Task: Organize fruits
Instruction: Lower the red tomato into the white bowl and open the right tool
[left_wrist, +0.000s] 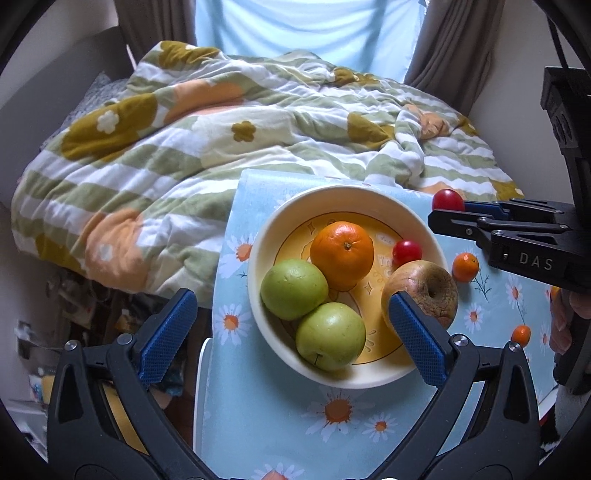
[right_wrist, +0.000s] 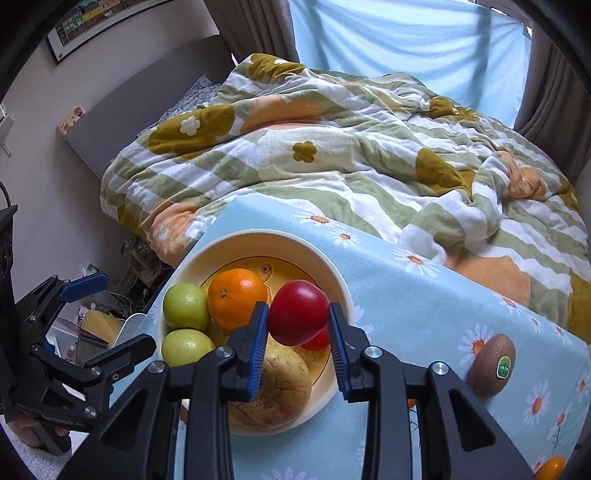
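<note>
Right gripper (right_wrist: 297, 334): blue-padded fingers (right_wrist: 258, 347) clamped on a red cherry tomato (right_wrist: 297, 312), one pad against each side. Tomato held in the air above the near-right part of the cream bowl (right_wrist: 334, 280). In the left wrist view the same tomato (left_wrist: 448, 199) sits at the tip of the right gripper (left_wrist: 448, 214), past the bowl's far-right rim.

Left gripper (left_wrist: 291, 332): fingers (left_wrist: 415, 338) spread wide, nothing between them, poised above the bowl's near side. In the right wrist view it stands off to the left of the bowl, well apart from it (right_wrist: 107, 314).

Bowl (left_wrist: 258, 236) rests on the bench (left_wrist: 258, 417), which is covered by a light-blue daisy-print cloth. Contents, near to far in the left wrist view: two green apples (left_wrist: 330, 336) (left_wrist: 293, 288) touching each other at left; a wrinkled brownish apple (left_wrist: 428, 291) against the right wall; an orange (left_wrist: 341, 254) in the middle, touching the farther green apple; a second cherry tomato (left_wrist: 406, 252) just behind the wrinkled apple.

On the cloth outside the bowl: two small kumquat-like orange fruits (left_wrist: 521, 335) (left_wrist: 465, 266) to the right, and a stickered kiwi (right_wrist: 492, 364) farther right, well apart from the bowl.

Beyond the bench: bed with a rumpled green-striped flower quilt (left_wrist: 177, 155), then a pale blue curtain (left_wrist: 295, 26).
</note>
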